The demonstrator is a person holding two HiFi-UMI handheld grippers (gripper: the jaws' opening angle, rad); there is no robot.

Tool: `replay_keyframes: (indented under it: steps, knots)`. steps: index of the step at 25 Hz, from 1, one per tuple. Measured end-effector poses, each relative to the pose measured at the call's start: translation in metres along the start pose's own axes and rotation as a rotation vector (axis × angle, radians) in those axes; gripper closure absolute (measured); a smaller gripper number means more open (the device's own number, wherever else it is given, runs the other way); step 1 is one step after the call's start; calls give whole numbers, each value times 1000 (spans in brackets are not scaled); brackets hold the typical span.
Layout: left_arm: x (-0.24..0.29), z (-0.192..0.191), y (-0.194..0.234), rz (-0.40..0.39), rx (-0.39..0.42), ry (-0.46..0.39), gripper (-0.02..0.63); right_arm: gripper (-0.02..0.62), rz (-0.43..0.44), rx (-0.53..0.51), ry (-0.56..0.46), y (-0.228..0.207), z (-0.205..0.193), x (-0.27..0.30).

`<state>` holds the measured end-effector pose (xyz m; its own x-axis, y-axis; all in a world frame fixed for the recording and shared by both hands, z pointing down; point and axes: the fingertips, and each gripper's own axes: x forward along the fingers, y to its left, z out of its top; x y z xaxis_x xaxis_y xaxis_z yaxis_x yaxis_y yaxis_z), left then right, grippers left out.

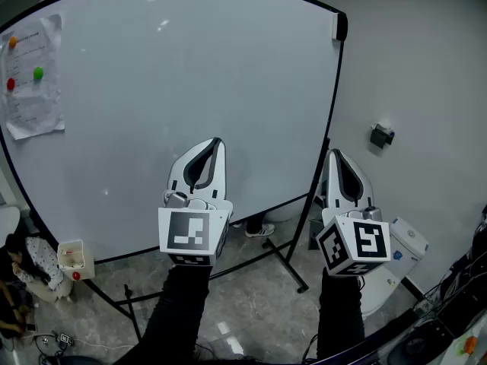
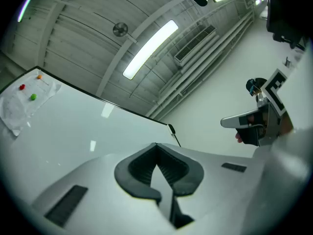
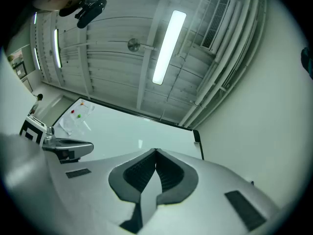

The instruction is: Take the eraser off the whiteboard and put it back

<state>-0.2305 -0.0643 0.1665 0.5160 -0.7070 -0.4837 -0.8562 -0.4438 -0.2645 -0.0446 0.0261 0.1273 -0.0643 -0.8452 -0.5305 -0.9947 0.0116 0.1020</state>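
Observation:
A big whiteboard on a stand fills the head view. A small black-and-white block sits at its top right corner; I cannot tell whether it is the eraser. The same block shows in the left gripper view, and again in the right gripper view. My left gripper is raised in front of the board's lower middle, its tips together and nothing between them. My right gripper is raised beside the board's right edge, likewise shut and empty. Neither touches the board.
A paper sheet with coloured magnets hangs on the board's left. The stand's legs spread over the floor. A black wall fitting and a white bin are at the right. A person sits at the lower left beside a small white box.

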Motion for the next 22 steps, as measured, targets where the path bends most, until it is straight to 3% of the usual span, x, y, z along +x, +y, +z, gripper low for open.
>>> replay_keyframes:
  steps: [3,7,12,14,17,22]
  knots:
    - [18,20,-7,-32,32,12,600,586,-18,11,-17,-11,-4,16]
    - [38,-2,-3,-35,32,-21,600,586,-40,38,-29,-26,-19,30]
    - [62,-35,0,-14,18,-41,600,586,-39,42,-15,-40,-40,49]
    - [71,-31,-5,-7,23,1,600,586,-33,44,-11,-48,-46,58]
    - [89,-7,-14,16,30,-17,600,586,-16,37,-14,-63,-54,72]
    - [123,-25,-21,77,45,-24,600,586,37,20,-31,-98,-63,109]
